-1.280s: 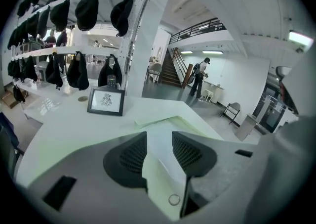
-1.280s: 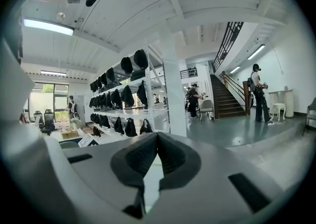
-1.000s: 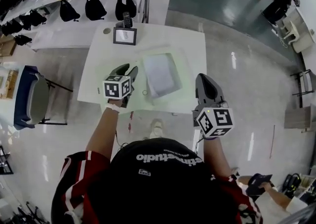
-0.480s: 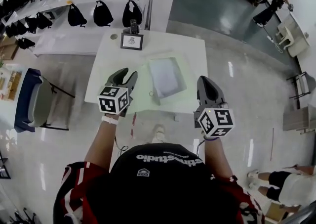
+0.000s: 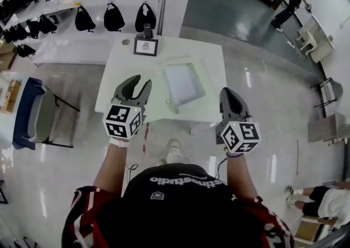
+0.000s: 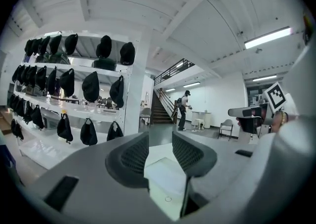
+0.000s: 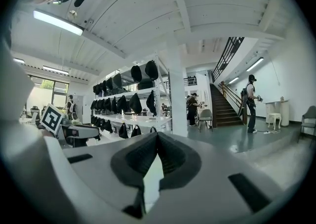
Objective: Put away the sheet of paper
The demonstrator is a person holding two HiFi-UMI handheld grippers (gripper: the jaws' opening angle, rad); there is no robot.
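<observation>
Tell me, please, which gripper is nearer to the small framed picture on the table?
Left. The left gripper hangs on the person's side of the framed picture, slightly to its left. The right gripper is well off to its right, by the table's front right corner.

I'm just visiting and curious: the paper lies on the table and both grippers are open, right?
Not quite. The paper lies on the table, but only the left gripper is open; the right gripper view shows the right gripper shut.
</observation>
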